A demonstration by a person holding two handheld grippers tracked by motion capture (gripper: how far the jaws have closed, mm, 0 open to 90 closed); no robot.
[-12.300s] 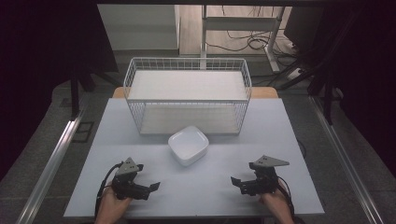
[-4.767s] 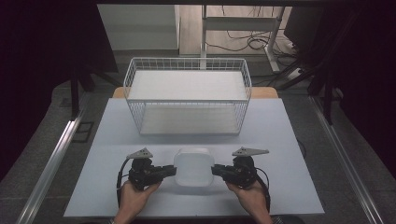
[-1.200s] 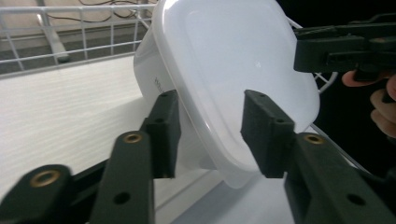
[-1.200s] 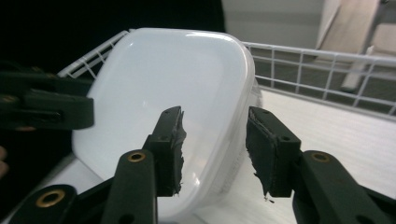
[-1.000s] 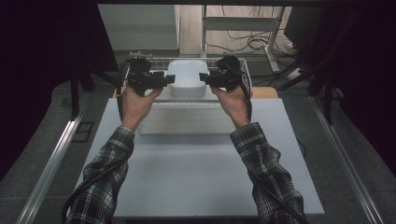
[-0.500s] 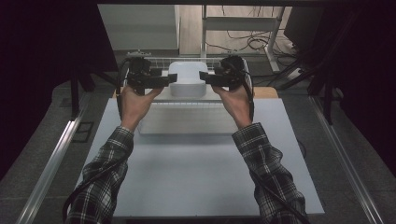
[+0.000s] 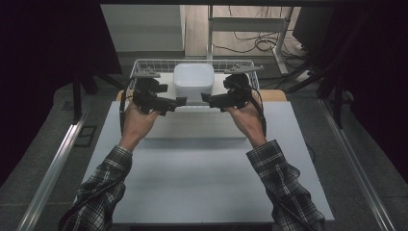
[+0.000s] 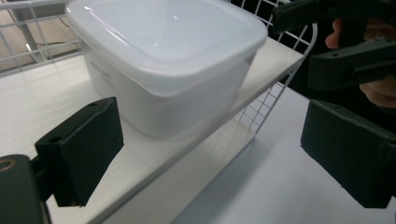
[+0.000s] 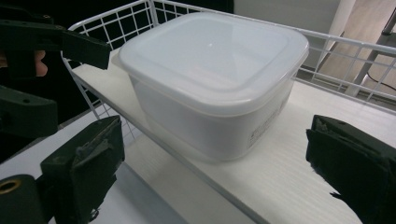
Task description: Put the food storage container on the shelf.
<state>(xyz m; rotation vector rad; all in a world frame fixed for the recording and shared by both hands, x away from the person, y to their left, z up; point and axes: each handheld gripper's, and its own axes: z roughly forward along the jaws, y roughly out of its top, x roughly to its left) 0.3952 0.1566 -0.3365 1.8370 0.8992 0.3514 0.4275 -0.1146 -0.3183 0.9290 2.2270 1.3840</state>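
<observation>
- Lidded white plastic container standing upright on the pale wooden shelf board on top of the white wire rack, at the far side of the table
- Container sitting near the front edge of that board, its white lid fitted flat on it, a small printed label low on one wall
- Left gripper held at the container's left near corner, jaws spread wide, having just been opening, nothing pressed between them
- Black pads of the left gripper standing apart from the container wall, the container ahead of the gap and toward its left side
- Right gripper held at the container's right near corner, jaws likewise released and just been opening, gripping nothing
- Worn black pads of the right gripper clear of the container, which sits ahead between and beyond them
- Both grippers facing each other across the rack's front edge, just in front of the container, touching neither it nor each other
- Plaid sleeves reaching in from the near edge over the bare grey table
</observation>
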